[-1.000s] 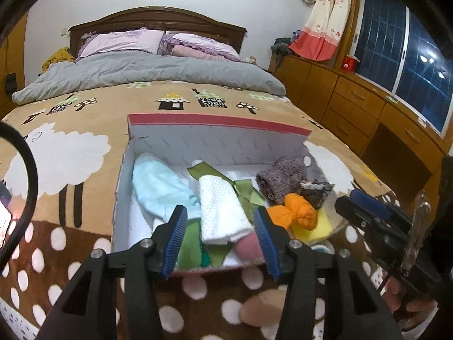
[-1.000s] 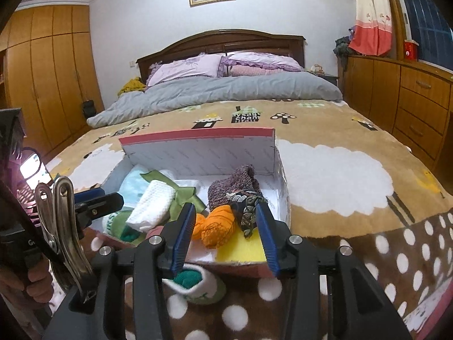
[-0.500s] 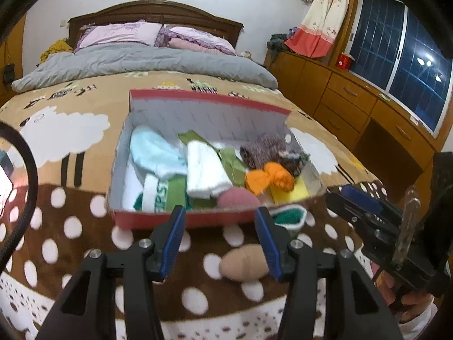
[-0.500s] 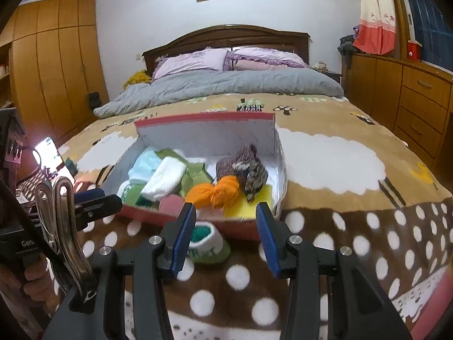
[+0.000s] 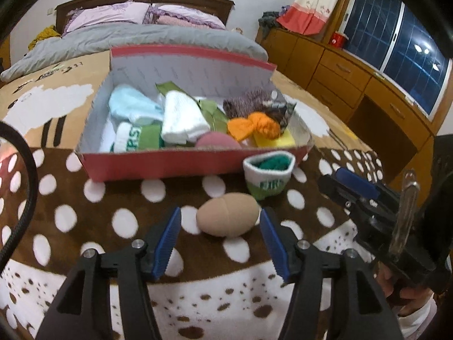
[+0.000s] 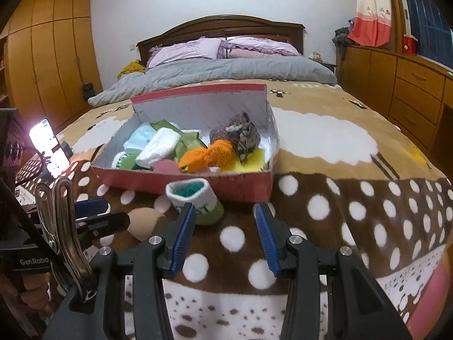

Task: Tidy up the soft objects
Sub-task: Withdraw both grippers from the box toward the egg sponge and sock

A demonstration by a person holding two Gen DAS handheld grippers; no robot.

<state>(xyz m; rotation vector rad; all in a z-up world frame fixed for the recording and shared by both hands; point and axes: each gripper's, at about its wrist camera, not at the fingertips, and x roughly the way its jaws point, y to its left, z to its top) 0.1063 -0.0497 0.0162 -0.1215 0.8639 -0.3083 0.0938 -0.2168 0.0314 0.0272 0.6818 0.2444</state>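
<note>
On the bed (image 5: 85, 218), near its foot edge, the left hand-held gripper (image 5: 219, 223) now frames a tan ball (image 5: 228, 214) lying loose on the spotted blanket. Its jaws are opening, the ball between them but touched by neither pad. A second ago this gripper looked straight into the red box (image 5: 158, 165); it has since drawn back toward the foot of the bed and dipped, so the box sits farther off and the ball, earlier out of sight, fills the gap.

The right hand-held gripper (image 6: 225, 215) stands part open and empty, as wide as a second ago, having pulled back likewise. A green-and-white sock (image 6: 198, 201) stands just beyond its left pad, close against the box's near wall.

Inside the box lie the sorted pieces: a white roll (image 5: 184, 119), a pale blue sock (image 5: 133, 106), an orange bundle (image 5: 253, 126).

Judged from this, two soft things remain outside. Each gripper seems lined up for one, the ball likely first; being round, it may roll if nudged off centre.
</note>
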